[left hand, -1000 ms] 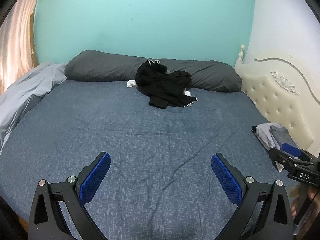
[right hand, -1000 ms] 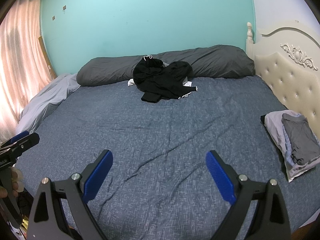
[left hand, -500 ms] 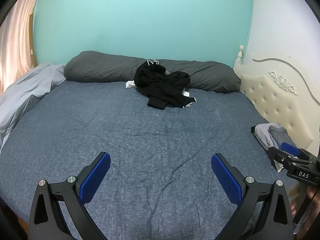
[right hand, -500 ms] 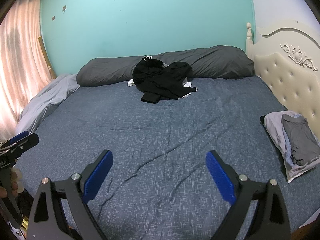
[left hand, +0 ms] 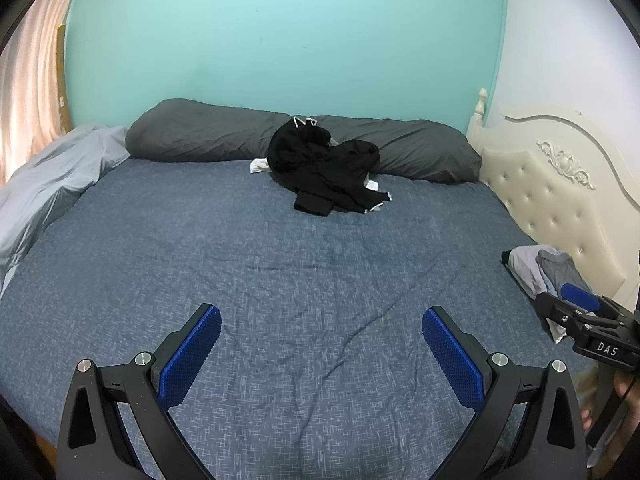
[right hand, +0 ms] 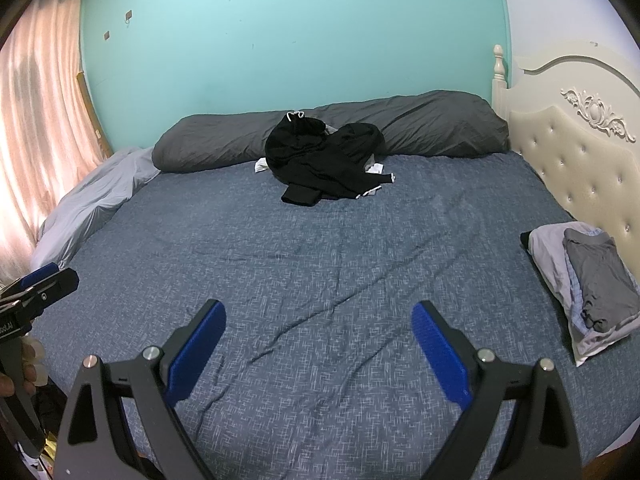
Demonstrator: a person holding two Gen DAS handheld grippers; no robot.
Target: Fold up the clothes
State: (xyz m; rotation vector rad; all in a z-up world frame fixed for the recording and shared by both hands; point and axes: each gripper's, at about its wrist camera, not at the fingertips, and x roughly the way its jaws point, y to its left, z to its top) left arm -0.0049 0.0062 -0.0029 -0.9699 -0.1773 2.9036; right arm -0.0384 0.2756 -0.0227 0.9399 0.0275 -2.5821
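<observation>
Both wrist cams sit low at the near edge of the bed point(left hand: 280, 264), facing the far teal wall point(left hand: 280, 40). Left cam's further left; both catch the black clothes pile point(right hand: 324, 164) and right-side headboard point(right hand: 580, 168).

A wide bed point(right hand: 320, 264) with a blue-grey cover fills a room with a turquoise wall point(right hand: 296, 40), a cream tufted headboard point(right hand: 580, 152) at right and sunlit pink curtains point(right hand: 36, 120) at left.
</observation>
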